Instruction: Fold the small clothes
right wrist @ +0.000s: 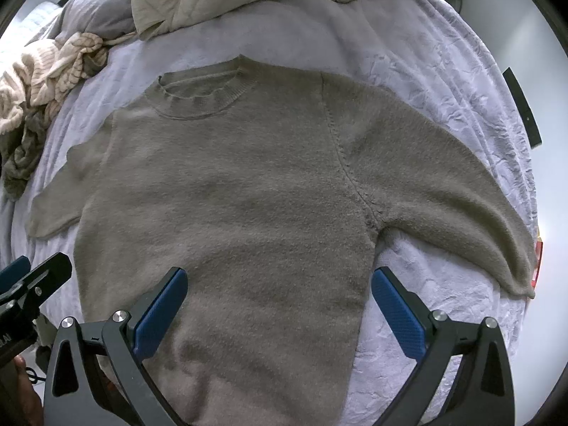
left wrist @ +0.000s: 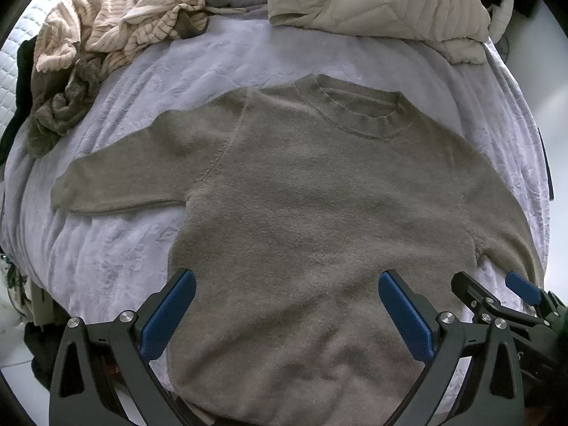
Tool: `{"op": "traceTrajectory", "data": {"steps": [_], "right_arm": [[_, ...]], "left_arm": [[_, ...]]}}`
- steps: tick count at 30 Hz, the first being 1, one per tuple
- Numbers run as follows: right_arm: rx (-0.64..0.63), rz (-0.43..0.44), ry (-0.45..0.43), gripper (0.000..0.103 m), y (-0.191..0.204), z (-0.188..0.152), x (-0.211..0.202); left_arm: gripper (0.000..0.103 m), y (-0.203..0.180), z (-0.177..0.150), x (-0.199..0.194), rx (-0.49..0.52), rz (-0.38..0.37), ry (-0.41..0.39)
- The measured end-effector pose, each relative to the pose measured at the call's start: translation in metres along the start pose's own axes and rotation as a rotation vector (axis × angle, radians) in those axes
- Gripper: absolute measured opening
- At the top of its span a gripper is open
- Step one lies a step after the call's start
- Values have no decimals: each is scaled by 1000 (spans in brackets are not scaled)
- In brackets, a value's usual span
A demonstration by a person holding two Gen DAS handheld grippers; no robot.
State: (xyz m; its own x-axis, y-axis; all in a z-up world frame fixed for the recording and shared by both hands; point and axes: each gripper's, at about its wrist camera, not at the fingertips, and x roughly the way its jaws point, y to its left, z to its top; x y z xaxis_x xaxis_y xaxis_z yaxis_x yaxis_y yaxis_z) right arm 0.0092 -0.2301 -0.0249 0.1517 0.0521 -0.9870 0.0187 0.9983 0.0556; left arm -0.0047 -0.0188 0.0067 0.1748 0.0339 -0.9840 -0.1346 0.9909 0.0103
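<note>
Sweater, a taupe knit with a ribbed collar, lies front-up and spread nearly flat on the pale quilted bedcover, neckline away from the grippers and hem nearest them. Both sleeves are splayed outward: the left sleeve reaches sideways across the cover, while the right sleeve droops toward the bed's edge.

Left gripper hovers over the lower hem with its blue pads spread wide, gripping nothing. Right gripper is likewise released, jaws apart, straddling the sweater's right side seam above the hem.

No fold seems to have been made yet, so the step in hand appears to be bringing a sleeve across the body. To do it well, each gripper should pinch only the knit and not the cover beneath, take the sleeve near its cuff, and carry it straight inward so the shoulder seam sets the fold line. The fuzzy fabric likely clings and stretches, so a low, slow drag would avoid bunching.

Beyond the collar sit a striped cream garment, a dark crumpled cloth and a quilted beige blanket, all well clear.
</note>
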Motion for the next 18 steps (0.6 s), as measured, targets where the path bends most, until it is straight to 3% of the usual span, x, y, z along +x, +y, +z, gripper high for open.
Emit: {"op": "traceTrajectory", "data": {"steps": [18], "right_arm": [[-4, 4, 6, 103, 1, -1, 2]], "left_arm": [[103, -1, 2, 0, -4, 1, -3]]}}
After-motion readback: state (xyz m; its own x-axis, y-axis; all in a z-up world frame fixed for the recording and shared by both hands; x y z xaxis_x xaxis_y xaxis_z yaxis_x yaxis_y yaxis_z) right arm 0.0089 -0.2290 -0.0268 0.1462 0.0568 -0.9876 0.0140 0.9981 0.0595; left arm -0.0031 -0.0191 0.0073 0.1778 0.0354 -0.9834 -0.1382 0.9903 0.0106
